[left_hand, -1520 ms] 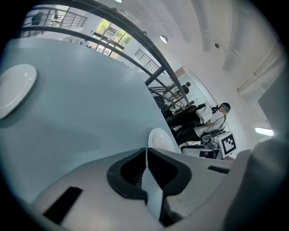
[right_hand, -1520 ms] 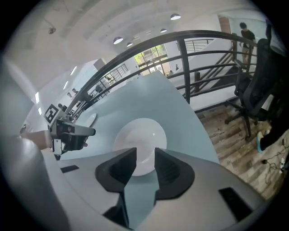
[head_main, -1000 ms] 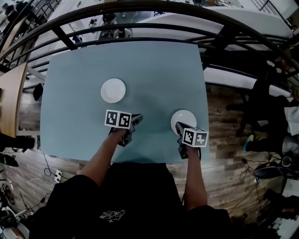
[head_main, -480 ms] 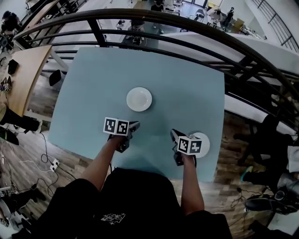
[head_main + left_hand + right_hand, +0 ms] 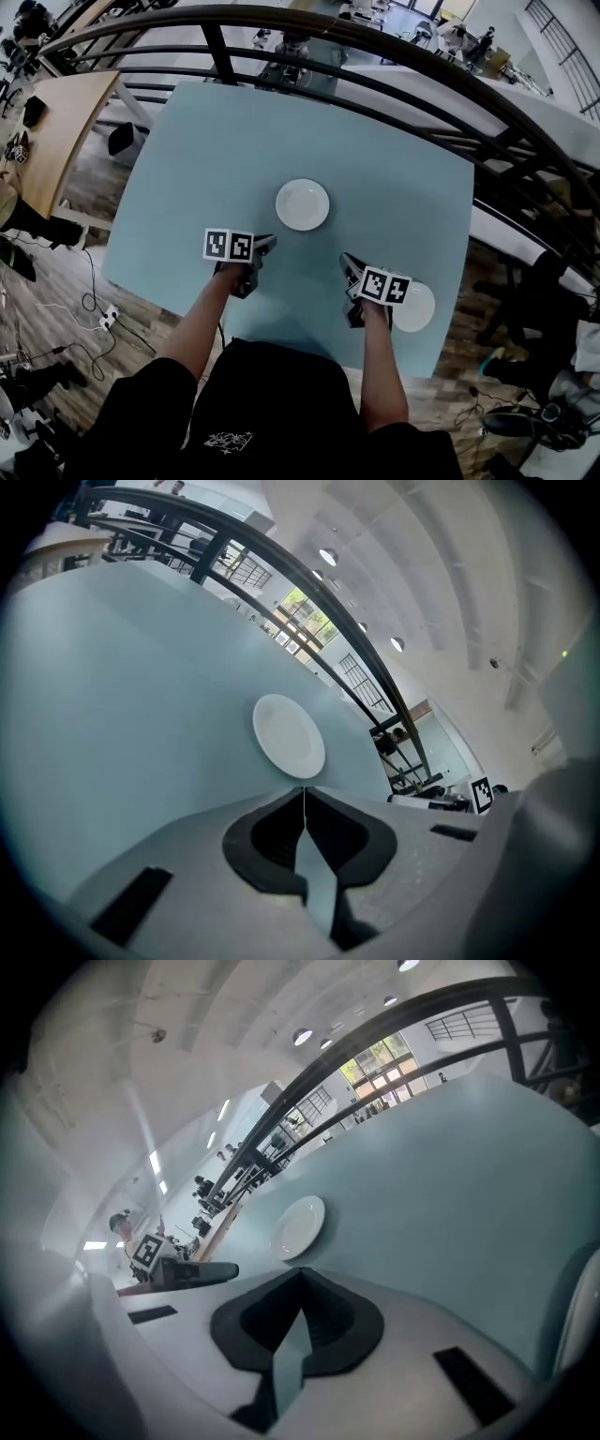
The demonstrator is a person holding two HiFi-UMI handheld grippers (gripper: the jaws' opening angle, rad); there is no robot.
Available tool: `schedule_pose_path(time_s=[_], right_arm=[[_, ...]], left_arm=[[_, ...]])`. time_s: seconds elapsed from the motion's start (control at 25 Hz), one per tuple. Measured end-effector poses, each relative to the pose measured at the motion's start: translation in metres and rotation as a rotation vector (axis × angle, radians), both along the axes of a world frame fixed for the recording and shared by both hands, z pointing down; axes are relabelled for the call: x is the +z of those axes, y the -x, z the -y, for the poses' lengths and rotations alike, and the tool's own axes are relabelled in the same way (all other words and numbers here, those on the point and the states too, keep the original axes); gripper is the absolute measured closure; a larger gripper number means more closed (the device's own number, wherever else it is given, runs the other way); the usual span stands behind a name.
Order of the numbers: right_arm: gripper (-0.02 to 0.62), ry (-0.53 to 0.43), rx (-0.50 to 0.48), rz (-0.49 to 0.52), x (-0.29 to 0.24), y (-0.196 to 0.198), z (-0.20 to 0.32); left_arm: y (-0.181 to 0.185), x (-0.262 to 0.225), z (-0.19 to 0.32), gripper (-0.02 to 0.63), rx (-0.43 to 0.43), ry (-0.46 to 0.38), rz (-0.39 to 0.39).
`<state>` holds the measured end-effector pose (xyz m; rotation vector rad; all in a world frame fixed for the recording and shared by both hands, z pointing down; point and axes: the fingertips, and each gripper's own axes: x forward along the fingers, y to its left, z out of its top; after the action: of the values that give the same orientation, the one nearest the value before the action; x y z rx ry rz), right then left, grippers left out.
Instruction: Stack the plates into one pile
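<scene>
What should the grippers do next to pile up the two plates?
Probably open the right gripper and bring its jaws to the rim of the near plate beside it. Its jaws are shut on nothing, like the left gripper, and that plate lies apart from the middle plate, so it seems the one to carry over.

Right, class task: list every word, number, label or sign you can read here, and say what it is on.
No readable text anywhere in these views.
The left tool and right tool carry only black-and-white square patterns, no letters.
The shirt print: too small to read.
The middle plate and the plate by the right tool: plain white, unmarked.
</scene>
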<state>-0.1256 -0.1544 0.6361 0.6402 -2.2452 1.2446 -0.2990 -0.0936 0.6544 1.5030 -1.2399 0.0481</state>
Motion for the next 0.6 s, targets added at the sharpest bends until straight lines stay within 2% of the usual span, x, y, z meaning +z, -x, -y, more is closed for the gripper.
schedule_pose_path(time_s=[0.24,0.44,0.6], right_arm=[[0.588,0.09,0.059,0.035,0.022,0.028,0.011],[0.586,0.18,0.12,0.075,0.037,0.05,0.024],[0.583,0.216,0.127,0.117,0.04,0.067,0.037]], left_arm=[[0.025,0.011,0.02,0.592,-0.082,-0.003,-0.098],[0.037,0.02,0.035,0.591,-0.09,0.001,-0.176],[0.048,0.026,0.05,0.587,-0.117,0.006,-0.219]])
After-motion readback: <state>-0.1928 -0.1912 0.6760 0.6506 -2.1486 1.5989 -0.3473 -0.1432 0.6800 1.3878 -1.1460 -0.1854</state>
